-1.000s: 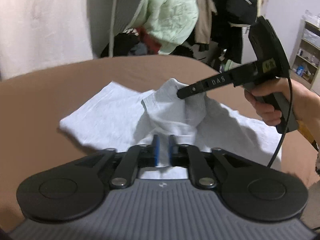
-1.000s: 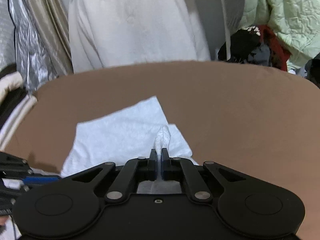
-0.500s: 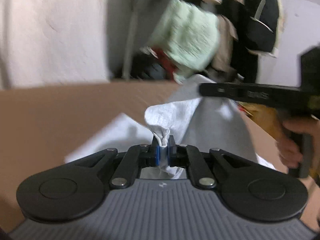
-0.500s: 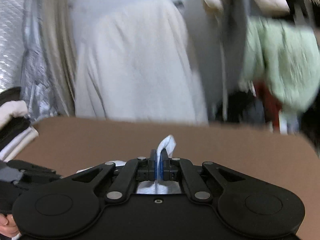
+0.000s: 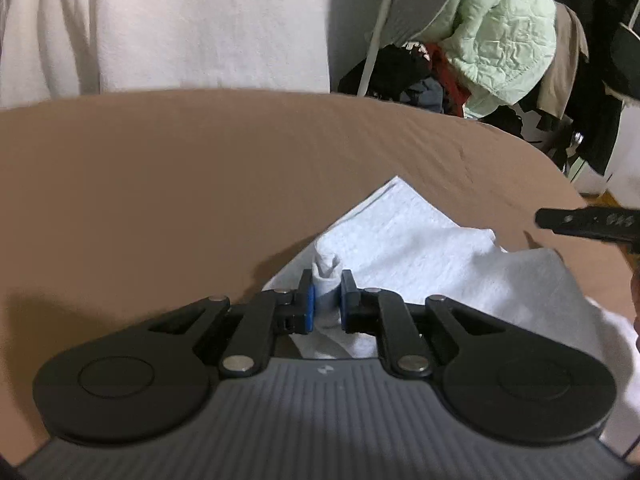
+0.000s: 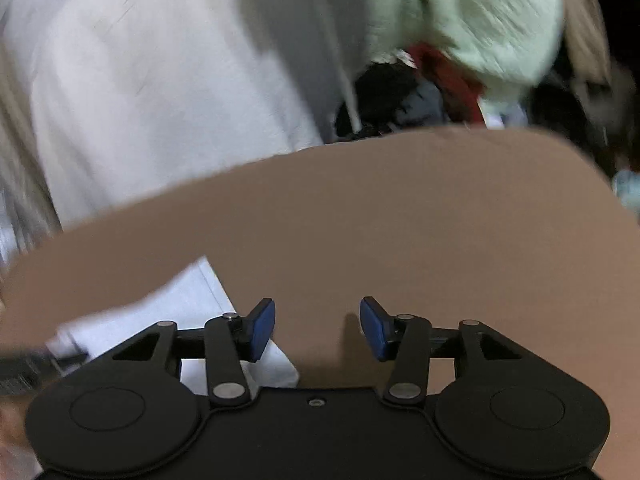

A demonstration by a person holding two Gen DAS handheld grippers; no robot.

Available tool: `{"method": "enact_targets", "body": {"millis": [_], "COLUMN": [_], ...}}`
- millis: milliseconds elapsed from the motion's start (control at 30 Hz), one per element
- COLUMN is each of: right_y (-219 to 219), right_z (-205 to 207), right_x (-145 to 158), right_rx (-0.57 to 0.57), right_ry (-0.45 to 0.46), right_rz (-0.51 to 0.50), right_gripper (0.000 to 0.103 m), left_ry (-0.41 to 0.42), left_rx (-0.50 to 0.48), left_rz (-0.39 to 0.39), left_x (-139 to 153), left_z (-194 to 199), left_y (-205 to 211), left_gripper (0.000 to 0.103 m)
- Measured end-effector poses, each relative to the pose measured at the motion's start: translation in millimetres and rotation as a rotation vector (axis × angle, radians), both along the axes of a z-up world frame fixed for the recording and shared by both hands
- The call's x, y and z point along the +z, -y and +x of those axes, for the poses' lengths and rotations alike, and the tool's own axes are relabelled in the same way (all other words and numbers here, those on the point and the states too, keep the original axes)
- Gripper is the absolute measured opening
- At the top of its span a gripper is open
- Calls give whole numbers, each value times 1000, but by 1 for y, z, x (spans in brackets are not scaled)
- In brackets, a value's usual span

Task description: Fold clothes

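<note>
A white garment [image 5: 424,240] lies partly folded on the brown table [image 5: 200,184]. My left gripper [image 5: 326,298] is shut on a bunched edge of it, low over the cloth. In the left wrist view a finger of my right gripper [image 5: 588,224] pokes in from the right edge, just above the garment. In the right wrist view my right gripper [image 6: 317,328] stands open over the bare brown table [image 6: 400,232] with nothing between its blue pads. The white garment [image 6: 160,316] lies to its left, partly under the left finger.
A white cloth [image 5: 160,20] hangs behind the table. A pile of clothes with a pale green quilted jacket [image 5: 504,40] sits at the back right. The right wrist view is blurred by motion.
My right gripper has let go of the garment and opened, moving off to the right. The lifted cloth has come down onto the table. My left gripper still holds its edge.
</note>
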State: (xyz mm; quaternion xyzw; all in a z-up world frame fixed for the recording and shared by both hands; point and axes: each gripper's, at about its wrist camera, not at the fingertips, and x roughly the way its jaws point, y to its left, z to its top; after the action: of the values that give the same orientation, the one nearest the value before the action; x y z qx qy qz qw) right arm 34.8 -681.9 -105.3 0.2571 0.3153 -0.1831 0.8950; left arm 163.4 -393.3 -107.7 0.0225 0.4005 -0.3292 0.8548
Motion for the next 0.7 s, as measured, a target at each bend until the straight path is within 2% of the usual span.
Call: {"method": "enact_targets", "body": {"millis": [67, 133, 167, 233, 267, 367, 400, 433, 467, 500, 533, 633, 700], "right_y": [12, 17, 17, 16, 13, 5, 1, -2, -6, -11, -13, -13, -13], "right_z": [-15, -30, -38, -55, -64, -106, -125, -145, -163, -175, -188, -222, -227], "right_x": [4, 7, 8, 11, 13, 28, 30, 29, 27, 23, 17, -9, -25], "right_rx": [-76, -163, -190, -205, -204, -250, -294, -334, -367, -376, -392, -473, -471], "right_ry": [2, -22, -45, -77, -82, -91, -81, -78, -75, -74, -70, -19, 16], "right_rz": [111, 167, 188, 194, 177, 137, 133, 145, 158, 176, 207, 375, 472], "right_gripper": [53, 53, 53, 53, 53, 56, 64, 67, 67, 67, 67, 67, 68], "left_ry": [-45, -90, -112, -157, -179, -247, -248, -231, -213, -195, -177, -28, 87], "left_rx": [16, 31, 39, 55, 62, 86, 85, 77, 68, 60, 51, 1, -9], "left_rz": [-18, -35, -44, -62, -71, -97, -91, -72, -53, -34, -15, 14, 2], "left_x": [-4, -8, -10, -14, -16, -22, -24, -25, -26, -27, -28, -7, 11], "left_z": [5, 9, 11, 16, 18, 25, 26, 25, 25, 24, 24, 15, 10], "left_y": [-3, -5, -7, -9, -10, -14, -13, -9, -6, -2, 2, 10, 9], "left_gripper": [27, 33, 40, 54, 58, 65, 66, 66, 64, 56, 5, 7, 8]}}
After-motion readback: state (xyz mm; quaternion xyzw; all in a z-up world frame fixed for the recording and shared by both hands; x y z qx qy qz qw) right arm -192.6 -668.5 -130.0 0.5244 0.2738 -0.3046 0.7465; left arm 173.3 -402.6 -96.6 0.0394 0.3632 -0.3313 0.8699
